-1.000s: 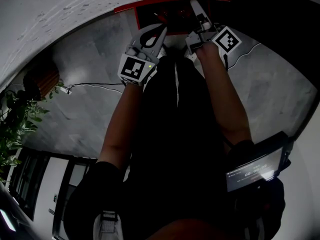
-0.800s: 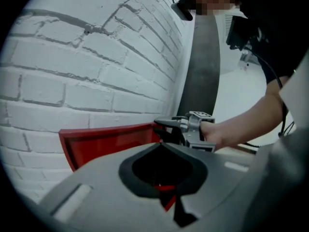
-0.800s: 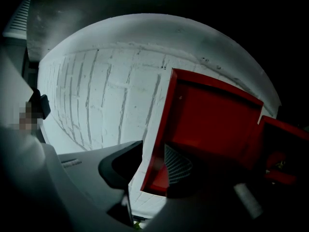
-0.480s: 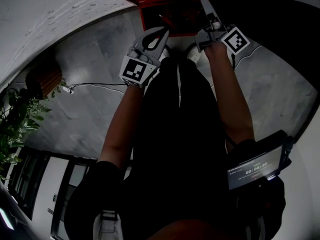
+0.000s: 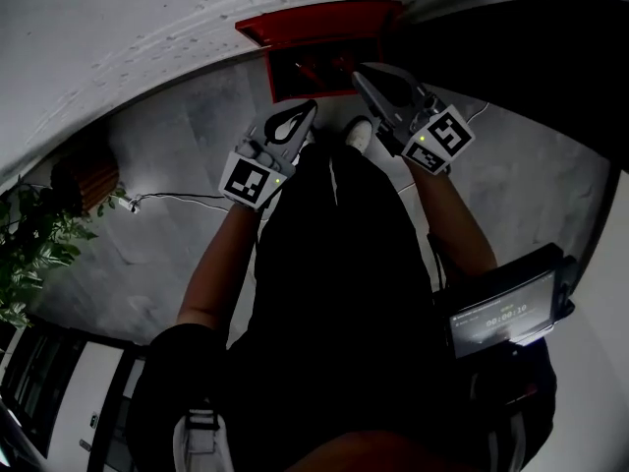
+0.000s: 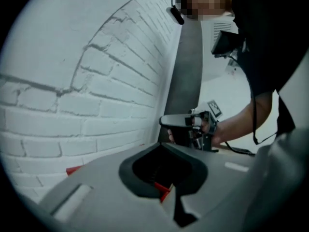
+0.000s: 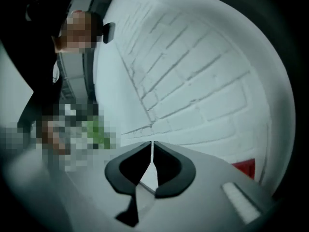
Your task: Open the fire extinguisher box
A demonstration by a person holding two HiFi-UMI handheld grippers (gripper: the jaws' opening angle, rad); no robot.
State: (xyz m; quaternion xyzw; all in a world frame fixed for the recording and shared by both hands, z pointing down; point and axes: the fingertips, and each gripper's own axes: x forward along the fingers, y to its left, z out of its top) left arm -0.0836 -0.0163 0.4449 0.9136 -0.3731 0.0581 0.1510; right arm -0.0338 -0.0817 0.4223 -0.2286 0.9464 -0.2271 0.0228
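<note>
The red fire extinguisher box (image 5: 324, 26) stands at the foot of the white brick wall, its dark inside (image 5: 307, 69) showing in the head view. A red corner of it also shows in the right gripper view (image 7: 245, 168) and the left gripper view (image 6: 73, 169). My left gripper (image 5: 307, 110) is just short of the box, shut and empty (image 6: 164, 146). My right gripper (image 5: 360, 75) hovers by the box's right side, its jaws closing with nothing between them; only a thin slit remains (image 7: 152, 144). It also appears in the left gripper view (image 6: 166, 121).
The white brick wall (image 5: 147, 28) runs behind the box. A potted plant (image 5: 29, 249) and a brown pot (image 5: 86, 170) stand at the left, and a cable (image 5: 187, 197) lies on the grey floor. A screen device (image 5: 501, 318) hangs at the person's right side.
My right gripper has drawn back out of the box and turned, its jaws now nearly together. The left gripper has shifted slightly lower, still shut. The box sits lower in view.
</note>
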